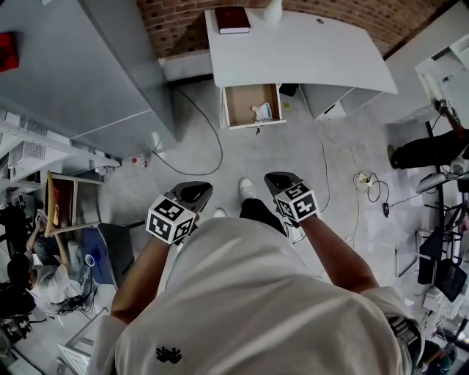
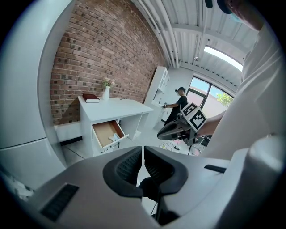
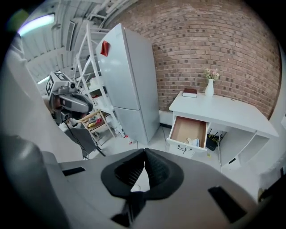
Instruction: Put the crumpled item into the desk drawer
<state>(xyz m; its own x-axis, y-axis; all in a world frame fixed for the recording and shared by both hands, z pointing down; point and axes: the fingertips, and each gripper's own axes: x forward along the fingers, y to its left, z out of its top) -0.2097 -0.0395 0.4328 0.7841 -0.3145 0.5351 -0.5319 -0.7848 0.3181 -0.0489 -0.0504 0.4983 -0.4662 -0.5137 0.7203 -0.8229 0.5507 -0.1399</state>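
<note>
Crumpled item (image 1: 263,112) lies in the open drawer (image 1: 240,102) of the desk (image 1: 308,51). I hold left gripper (image 2: 143,162) and right gripper (image 3: 144,170) well back from the desk, jaws together, empty. Placement looks done; the drawer is not yet pushed in.

Matt white, raw wood, rough brick

The bench (image 1: 315,51) top is smooth matt white; its drawer (image 1: 242,102) is lined in bare brown wood, holding a crinkled whitish crumpled item (image 1: 262,111) — paper-like. Behind, a rough brick wall (image 1: 183,18); below, dull grey floor (image 1: 293,161).
</note>
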